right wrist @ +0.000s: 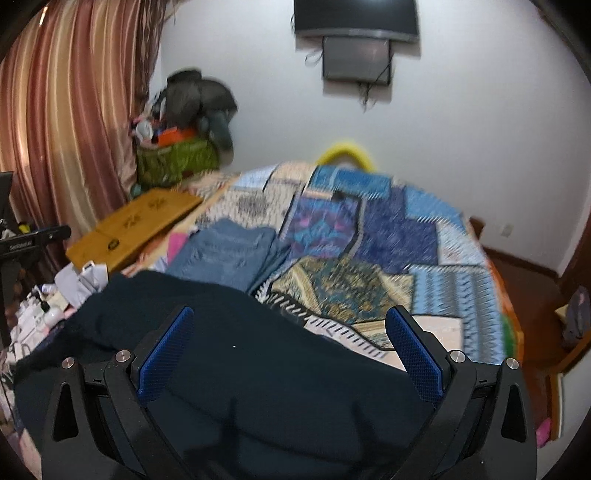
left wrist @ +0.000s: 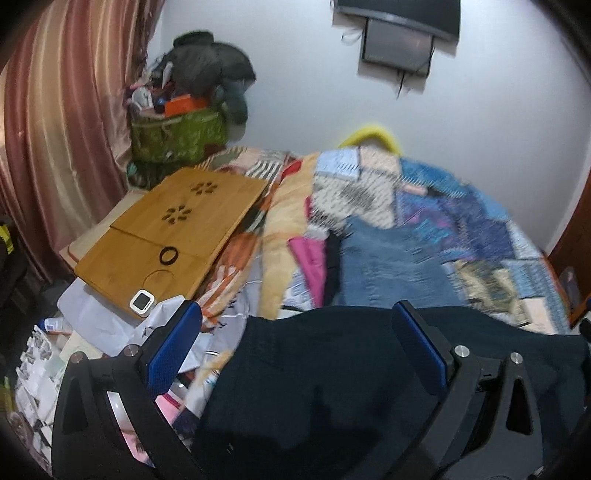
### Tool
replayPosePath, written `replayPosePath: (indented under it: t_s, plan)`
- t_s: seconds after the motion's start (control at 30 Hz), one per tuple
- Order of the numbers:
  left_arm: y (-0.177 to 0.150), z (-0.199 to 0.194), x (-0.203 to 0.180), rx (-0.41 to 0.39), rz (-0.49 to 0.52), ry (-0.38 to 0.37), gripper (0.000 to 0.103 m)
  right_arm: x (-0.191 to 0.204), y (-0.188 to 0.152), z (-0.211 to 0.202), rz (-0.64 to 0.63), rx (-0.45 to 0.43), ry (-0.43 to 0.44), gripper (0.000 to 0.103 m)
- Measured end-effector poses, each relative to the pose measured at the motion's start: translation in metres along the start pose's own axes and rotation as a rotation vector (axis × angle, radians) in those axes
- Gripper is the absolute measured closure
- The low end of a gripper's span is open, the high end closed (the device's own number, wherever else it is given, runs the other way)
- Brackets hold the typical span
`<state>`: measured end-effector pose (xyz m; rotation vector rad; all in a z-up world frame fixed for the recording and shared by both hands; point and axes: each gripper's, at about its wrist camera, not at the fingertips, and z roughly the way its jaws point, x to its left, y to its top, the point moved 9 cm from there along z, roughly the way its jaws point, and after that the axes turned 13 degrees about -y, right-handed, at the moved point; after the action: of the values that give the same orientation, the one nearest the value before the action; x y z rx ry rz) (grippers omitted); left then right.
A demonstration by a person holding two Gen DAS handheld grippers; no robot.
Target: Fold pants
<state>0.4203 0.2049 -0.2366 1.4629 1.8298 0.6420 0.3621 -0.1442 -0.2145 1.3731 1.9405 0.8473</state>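
Your left gripper [left wrist: 297, 325] has its 2 blue-padded fingers [left wrist: 171, 354] spread wide, grasping nothing, above the dark navy pants [left wrist: 332, 376] that fill the near foreground of the left wrist view. Your right gripper [right wrist: 290, 328] is released the same way, its fingers [right wrist: 415, 354] set wide apart over the same dark cloth, which lies bunched at the near edge of the bed. Whether either set of pads touches the fabric cannot be told.

Just beyond the pants, a folded pair of blue jeans [right wrist: 225, 254] lies on the patchwork quilt [right wrist: 388, 236], with a pink cloth [left wrist: 308, 258] beside it on the left. Farther left, a bamboo lap tray [left wrist: 173, 229] rests on the bedding, a small white clock [left wrist: 142, 302] near its front corner.

In the far corner, a green bag [right wrist: 177, 158] heaped with clothes stands beside the striped curtain [right wrist: 66, 122]. A dark screen [right wrist: 356, 18] hangs on the white wall behind the bed.
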Motion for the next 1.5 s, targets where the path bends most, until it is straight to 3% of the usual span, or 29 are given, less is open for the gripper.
replayPosePath:
  t_s: [0.23, 0.4, 0.53, 0.6, 0.67, 0.77, 0.8, 0.87, 0.93, 1.0, 1.17, 1.27, 1.37, 1.5]
  plan:
    - [-0.026, 0.088, 0.051, 0.237, -0.052, 0.006, 0.002, 0.004, -0.014, 0.078, -0.056, 0.181, 0.077, 0.004]
    - [-0.054, 0.131, 0.073, 0.383, -0.116, -0.013, 0.029, 0.012, -0.026, 0.118, -0.11, 0.296, 0.133, 0.015]
    - [-0.071, 0.154, 0.081, 0.464, -0.141, 0.003, 0.042, 0.025, -0.036, 0.137, -0.148, 0.375, 0.183, 0.021]
    - [-0.079, 0.162, 0.078, 0.499, -0.171, -0.025, 0.061, 0.035, -0.04, 0.144, -0.155, 0.409, 0.214, 0.023]
    - [-0.078, 0.161, 0.073, 0.5, -0.182, -0.035, 0.069, 0.042, -0.04, 0.146, -0.138, 0.412, 0.232, 0.027]
    - [-0.076, 0.154, 0.067, 0.499, -0.124, 0.002, 0.083, 0.053, -0.044, 0.14, -0.118, 0.419, 0.277, 0.047]
    - [-0.075, 0.151, 0.066, 0.5, -0.12, 0.006, 0.088, 0.056, -0.044, 0.138, -0.115, 0.421, 0.296, 0.062]
    - [-0.069, 0.141, 0.065, 0.472, -0.109, 0.009, 0.092, 0.058, -0.047, 0.131, -0.124, 0.415, 0.287, 0.069]
    - [-0.056, 0.13, 0.059, 0.422, -0.06, 0.037, 0.094, 0.059, -0.045, 0.128, -0.162, 0.395, 0.264, 0.086]
    - [-0.041, 0.114, 0.056, 0.37, -0.028, 0.064, 0.094, 0.056, -0.039, 0.125, -0.193, 0.36, 0.209, 0.094]
    - [0.016, 0.073, 0.056, 0.234, -0.056, 0.072, 0.094, 0.045, 0.006, 0.109, -0.159, 0.242, 0.112, 0.096]
    - [0.043, 0.05, 0.049, 0.179, -0.03, 0.065, 0.094, 0.043, 0.03, 0.088, -0.134, 0.188, 0.103, 0.096]
    - [0.045, 0.029, 0.041, 0.163, 0.01, 0.049, 0.094, 0.044, 0.04, 0.061, -0.124, 0.153, 0.119, 0.096]
    - [0.029, -0.005, 0.039, 0.159, 0.005, 0.015, 0.094, 0.05, 0.025, 0.021, -0.14, 0.137, 0.15, 0.097]
